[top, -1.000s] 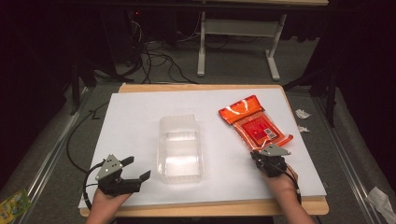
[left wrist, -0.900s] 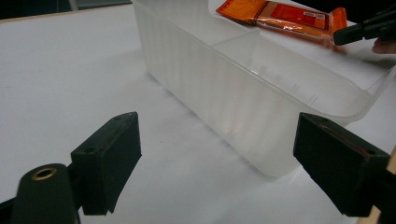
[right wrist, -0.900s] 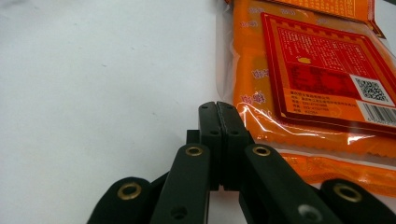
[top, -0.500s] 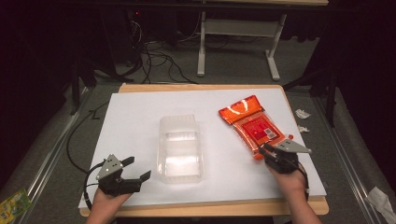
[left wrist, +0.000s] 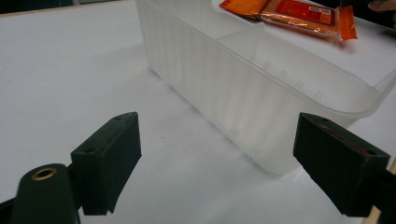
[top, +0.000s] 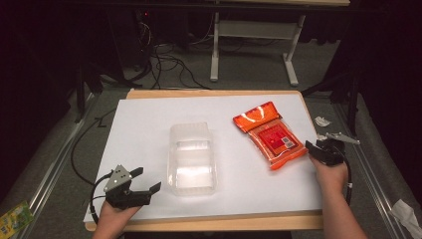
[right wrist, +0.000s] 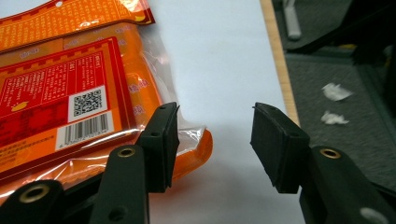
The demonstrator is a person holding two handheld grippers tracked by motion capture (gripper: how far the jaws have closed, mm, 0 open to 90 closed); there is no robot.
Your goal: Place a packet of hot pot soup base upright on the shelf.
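Observation:
An orange-red snack packet (top: 268, 134) lies flat on the white table top (top: 149, 129), right of centre. A clear plastic container (top: 191, 158) stands in the middle. My right gripper (top: 314, 148) sits at the table's right edge, just right of the packet's near corner. Its jaws have just been opening. In the right gripper view, bare table shows between them (right wrist: 215, 140), and the packet (right wrist: 70, 98) lies beside the left jaw. My left gripper (top: 148, 179) rests at the front left, open wide. In its own view (left wrist: 217, 158) it faces the container (left wrist: 261, 88) without touching it.
The table's wooden right edge (right wrist: 279, 60) runs close to my right gripper. Paper scraps (top: 321, 121) lie on the floor beyond it. A white desk frame (top: 254, 45) and cables (top: 164, 64) are behind the table. A green packet (top: 15, 219) lies on the floor at left.
My right gripper has moved right, off the packet's near end towards the table edge, and its jaws have opened. The packet stays on the table. The left gripper has not moved.

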